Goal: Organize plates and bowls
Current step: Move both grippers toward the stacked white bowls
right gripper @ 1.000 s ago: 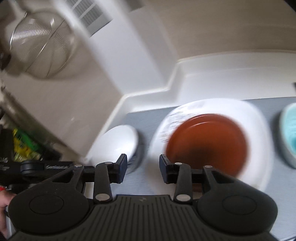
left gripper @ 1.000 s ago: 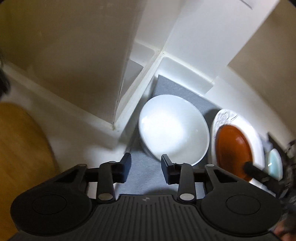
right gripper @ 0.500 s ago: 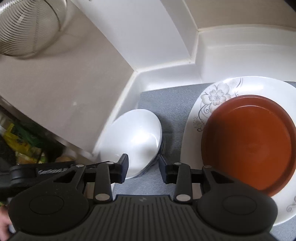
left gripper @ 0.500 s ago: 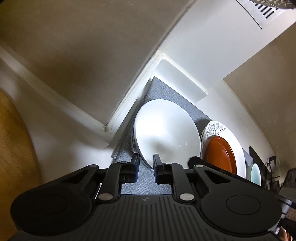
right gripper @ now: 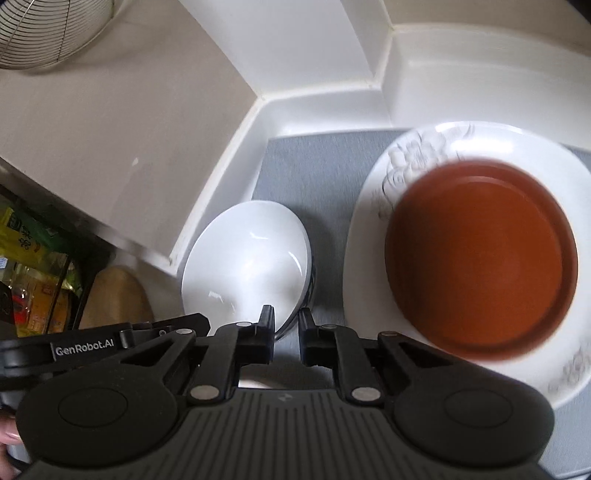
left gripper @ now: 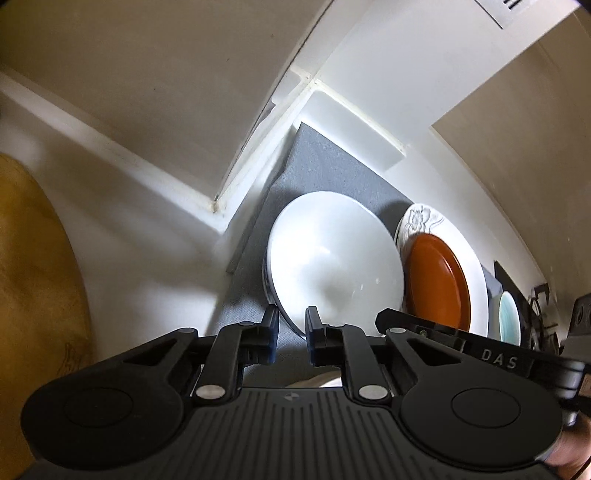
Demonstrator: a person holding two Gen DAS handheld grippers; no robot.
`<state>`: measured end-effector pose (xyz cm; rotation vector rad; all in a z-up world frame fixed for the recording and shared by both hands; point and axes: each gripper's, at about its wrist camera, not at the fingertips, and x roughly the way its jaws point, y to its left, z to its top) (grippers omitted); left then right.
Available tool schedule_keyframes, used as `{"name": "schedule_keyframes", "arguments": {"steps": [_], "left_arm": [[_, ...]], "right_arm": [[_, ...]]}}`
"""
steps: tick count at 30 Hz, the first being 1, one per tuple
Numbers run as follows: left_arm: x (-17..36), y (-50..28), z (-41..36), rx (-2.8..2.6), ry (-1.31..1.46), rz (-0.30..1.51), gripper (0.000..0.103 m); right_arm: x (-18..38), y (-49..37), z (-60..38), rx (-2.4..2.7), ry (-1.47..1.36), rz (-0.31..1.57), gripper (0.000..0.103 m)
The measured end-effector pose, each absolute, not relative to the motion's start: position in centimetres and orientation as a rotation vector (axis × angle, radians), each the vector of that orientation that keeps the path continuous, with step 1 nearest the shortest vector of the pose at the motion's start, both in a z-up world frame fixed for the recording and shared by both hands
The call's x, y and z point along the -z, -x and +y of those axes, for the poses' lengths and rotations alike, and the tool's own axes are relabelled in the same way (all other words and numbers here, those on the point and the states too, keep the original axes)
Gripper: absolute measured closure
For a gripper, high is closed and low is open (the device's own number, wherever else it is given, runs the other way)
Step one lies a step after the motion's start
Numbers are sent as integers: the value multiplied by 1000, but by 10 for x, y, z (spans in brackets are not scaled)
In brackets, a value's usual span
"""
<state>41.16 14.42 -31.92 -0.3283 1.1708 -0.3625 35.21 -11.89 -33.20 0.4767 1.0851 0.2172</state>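
A white bowl stands on a grey mat in a white corner. My left gripper is shut on the bowl's near rim, which runs between its fingers. My right gripper has its jaws closing, with the same bowl's rim pinched between the pads on the side facing the plates. To the right, a brown plate lies on a white flowered plate. Past them a pale teal bowl shows in part.
White walls and a ledge close in the mat at the back and left. A wooden board lies to the left. A wire strainer hangs at the upper left. Coloured packets sit below the counter edge.
Both grippers have come down to the white bowl and shut their fingers on its rim. The right one swung left from over the brown plate.
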Motion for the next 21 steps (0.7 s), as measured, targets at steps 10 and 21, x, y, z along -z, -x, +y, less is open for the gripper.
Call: {"name": "schedule_keyframes", "arguments": {"steps": [10, 21], "left_arm": [[316, -430, 149, 350, 337, 1151, 87], [315, -433, 154, 333, 318, 1125, 97]], "right_arm": [[328, -364, -111, -215, -399, 1075, 81], [332, -363, -110, -230, -409, 1091, 82]]}}
